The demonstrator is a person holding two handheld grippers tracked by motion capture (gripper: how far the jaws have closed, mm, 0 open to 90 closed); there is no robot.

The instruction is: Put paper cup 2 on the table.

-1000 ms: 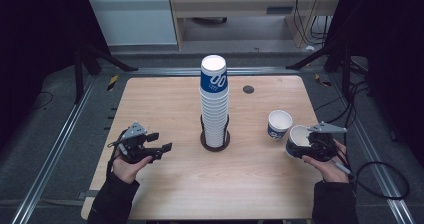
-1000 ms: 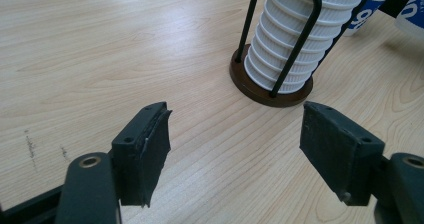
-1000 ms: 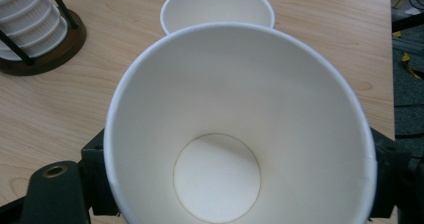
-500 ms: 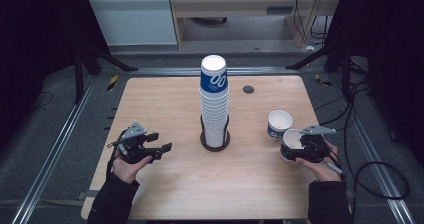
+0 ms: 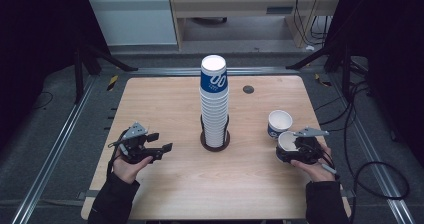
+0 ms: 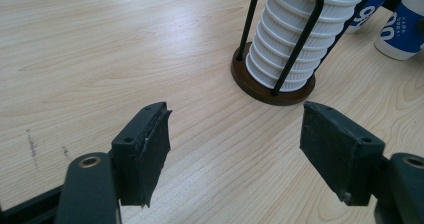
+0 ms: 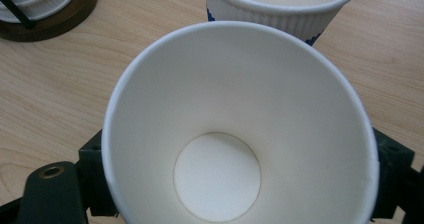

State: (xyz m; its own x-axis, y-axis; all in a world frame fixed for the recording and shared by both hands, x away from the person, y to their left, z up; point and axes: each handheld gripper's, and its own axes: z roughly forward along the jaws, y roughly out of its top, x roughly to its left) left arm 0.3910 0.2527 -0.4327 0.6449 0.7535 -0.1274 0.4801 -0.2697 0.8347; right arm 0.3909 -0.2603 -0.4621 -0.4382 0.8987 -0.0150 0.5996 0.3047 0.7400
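Right gripper (image 5: 294, 151) has come down toward the table and shifted inward along the right edge since a second ago, carrying the white-lined, blue-printed paper cup (image 5: 287, 145) with it. Its jaws have just been opening a bit, but the cup is between them and looks gripped: in the right gripper view the cup (image 7: 235, 134) sits mouth-up toward the camera with a black jaw against each side wall.

Left gripper (image 5: 150, 149) hasn't moved; near the left edge, jaws partly open, nothing between them. In the left gripper view they stand apart over bare wood.

Key relation: held cup is tilted, its axis leaning back toward the person, base low near the tabletop. Just beyond it, toward the far edge, stands a second ribbed white-and-blue paper cup (image 5: 279, 123), upright, close to touching the held one. Whether the base has landed, I can't tell.

Judgement: cup is being set down beside the second one; right hand is the one to finish it, needs to go upright before release.

Further in, at table centre: tall stack of ribbed white paper cups (image 5: 214, 104) in a black wire holder on a brown round base (image 5: 215, 141). Light wooden table (image 5: 165, 104).
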